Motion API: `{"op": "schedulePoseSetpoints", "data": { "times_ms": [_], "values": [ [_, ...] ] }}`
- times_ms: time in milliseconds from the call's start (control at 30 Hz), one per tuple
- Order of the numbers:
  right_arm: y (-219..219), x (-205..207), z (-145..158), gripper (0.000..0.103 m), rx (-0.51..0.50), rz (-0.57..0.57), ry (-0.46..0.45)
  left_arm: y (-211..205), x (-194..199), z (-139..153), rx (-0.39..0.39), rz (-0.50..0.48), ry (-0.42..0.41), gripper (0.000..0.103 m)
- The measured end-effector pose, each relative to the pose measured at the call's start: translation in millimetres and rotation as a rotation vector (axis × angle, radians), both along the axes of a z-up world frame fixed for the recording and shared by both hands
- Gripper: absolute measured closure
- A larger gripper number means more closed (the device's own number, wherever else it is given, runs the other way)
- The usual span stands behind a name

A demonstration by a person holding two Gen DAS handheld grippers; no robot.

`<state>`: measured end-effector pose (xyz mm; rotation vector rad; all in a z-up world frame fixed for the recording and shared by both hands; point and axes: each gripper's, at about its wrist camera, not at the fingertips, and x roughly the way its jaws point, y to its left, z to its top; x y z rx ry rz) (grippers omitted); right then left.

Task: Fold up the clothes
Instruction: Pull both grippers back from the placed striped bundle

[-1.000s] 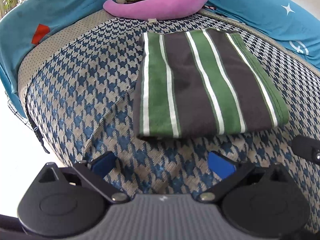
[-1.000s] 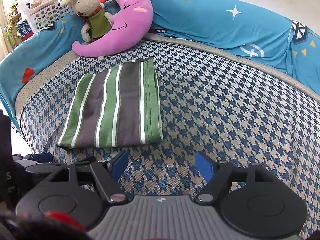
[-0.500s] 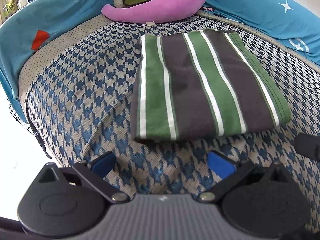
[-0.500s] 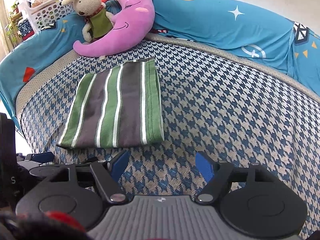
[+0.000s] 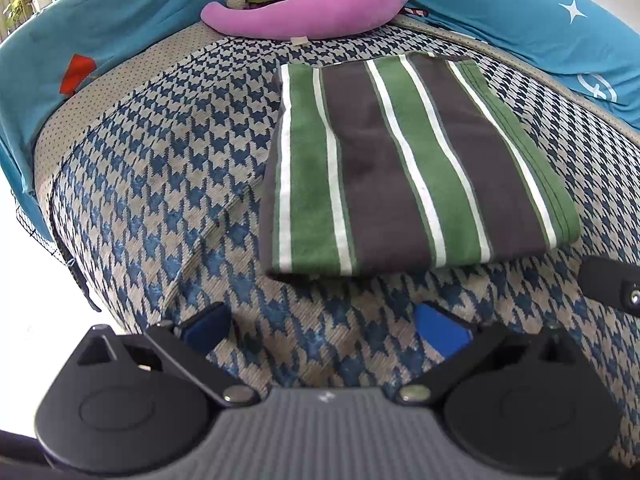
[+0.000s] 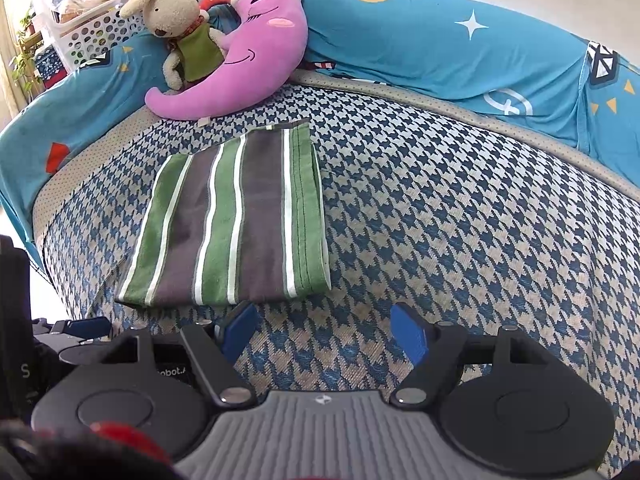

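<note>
**Striped garment folded on houndstooth bed**

A blue-and-beige houndstooth bed (image 6: 460,208), edged by blue star-print bumpers (image 6: 440,48), holds a neatly folded green, grey and white striped garment (image 5: 404,168) near a pink moon pillow (image 6: 248,60) and, apparently, a plush rabbit (image 6: 180,24). Both the left hand-held gripper (image 5: 320,330) and right hand-held gripper (image 6: 326,336) are released, empty.

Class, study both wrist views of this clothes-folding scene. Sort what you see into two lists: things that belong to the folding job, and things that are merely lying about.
Belongs to the job:
- striped cloth, folded flat on the bed
- left tongs, open, empty
- right tongs, open, empty

Just lying about:
- pink moon pillow
- plush rabbit
- white basket
</note>
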<state>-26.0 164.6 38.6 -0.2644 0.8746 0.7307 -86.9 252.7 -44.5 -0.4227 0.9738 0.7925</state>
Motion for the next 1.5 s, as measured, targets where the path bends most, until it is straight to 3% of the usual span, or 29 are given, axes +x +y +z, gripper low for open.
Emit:
{"op": "schedulePoseSetpoints", "data": {
  "times_ms": [733, 1500],
  "values": [
    [9.8, 1.2, -0.7, 0.028, -0.004, 0.025, 0.014, 6.2, 0.0, 7.2, -0.07, 0.055, 0.016, 0.0],
    [18.1, 8.3, -6.5, 0.028, -0.035, 0.023, 0.038, 8.9, -0.8, 10.5, -0.07, 0.061, 0.012, 0.0]
  ]
}}
